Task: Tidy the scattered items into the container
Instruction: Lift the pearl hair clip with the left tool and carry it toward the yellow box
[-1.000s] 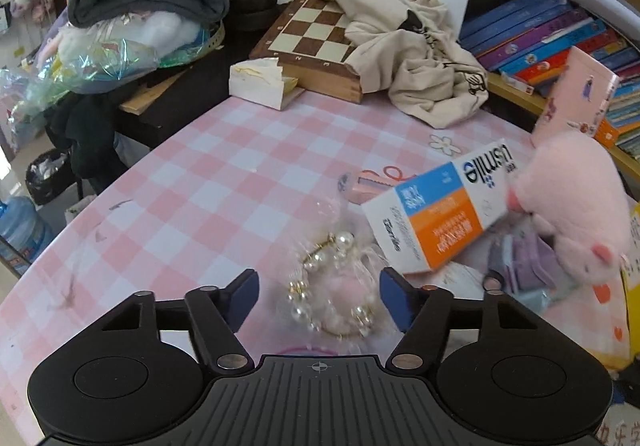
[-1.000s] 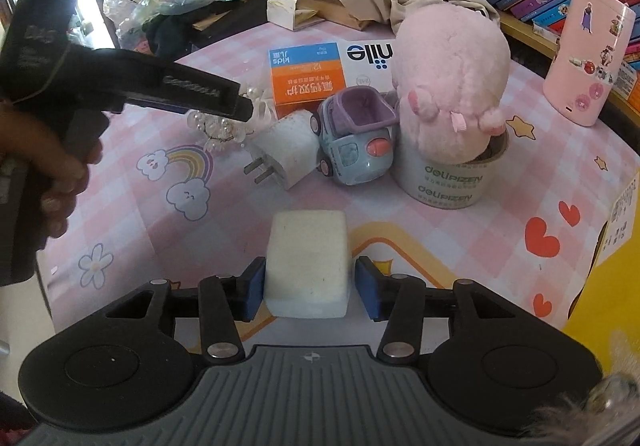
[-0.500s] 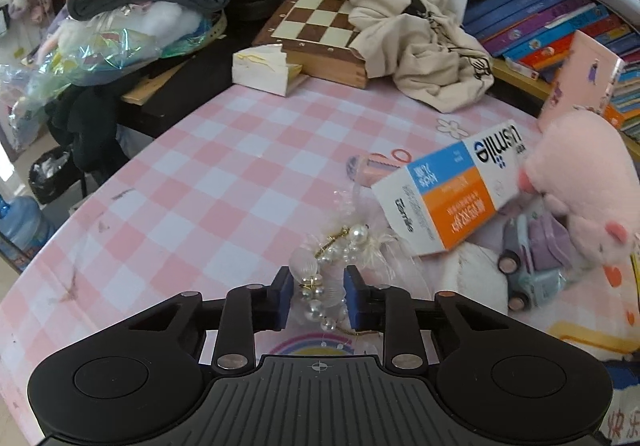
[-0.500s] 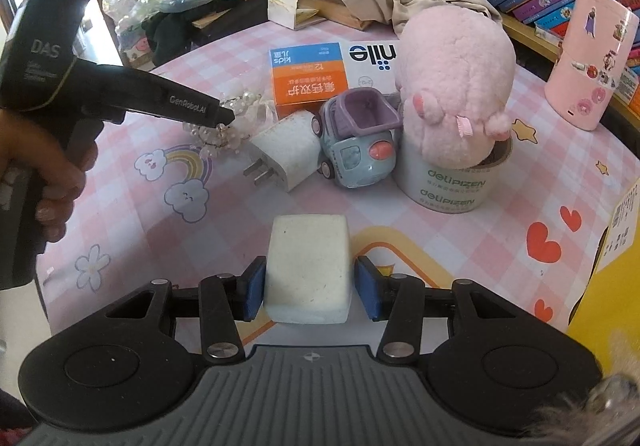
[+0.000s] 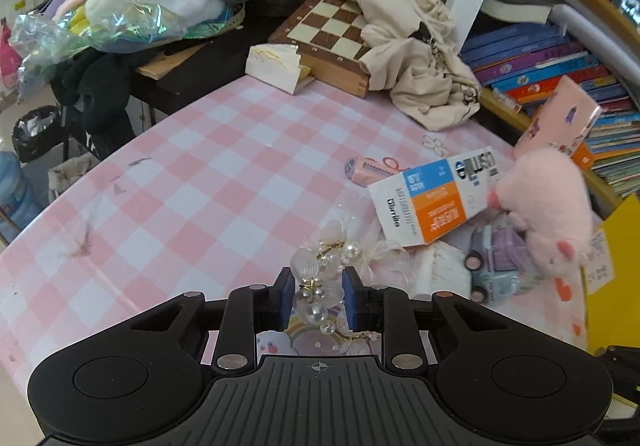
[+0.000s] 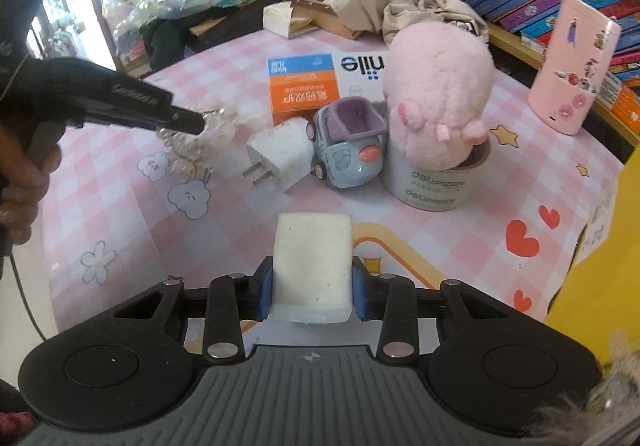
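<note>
My left gripper point(image 5: 316, 296) had just squeezed shut on the shiny hair clip made of white pearls, clear shells and gold wire point(image 5: 320, 278). A moment before, its blue pads stood wide apart with the clip lying loose between them on the pink and white checked tablecloth point(image 5: 192, 181). Now the pads pressed on both sides of the clip, so I think I had it and could lift it.

My right gripper point(image 6: 312, 288) was pinching the white foam block point(image 6: 312, 266). Before, its pads sat a little off the block. Now they touched its sides. That gripper hardly moved.

The clip was just left of the orange, blue and white cardboard box point(image 5: 436, 201), and it had slid a bit nearer to that box than before. The white plug charger point(image 6: 280, 157) and the little blue and purple toy car point(image 6: 348, 145) lay in front of the box. The fluffy pink pig toy point(image 6: 436, 101) sat on a white tape roll point(image 6: 436, 181) to the right of the box.

I could not tell for sure which thing was the container. Both of my things were held but not put away yet, so most of the tidying was left to do.
</note>
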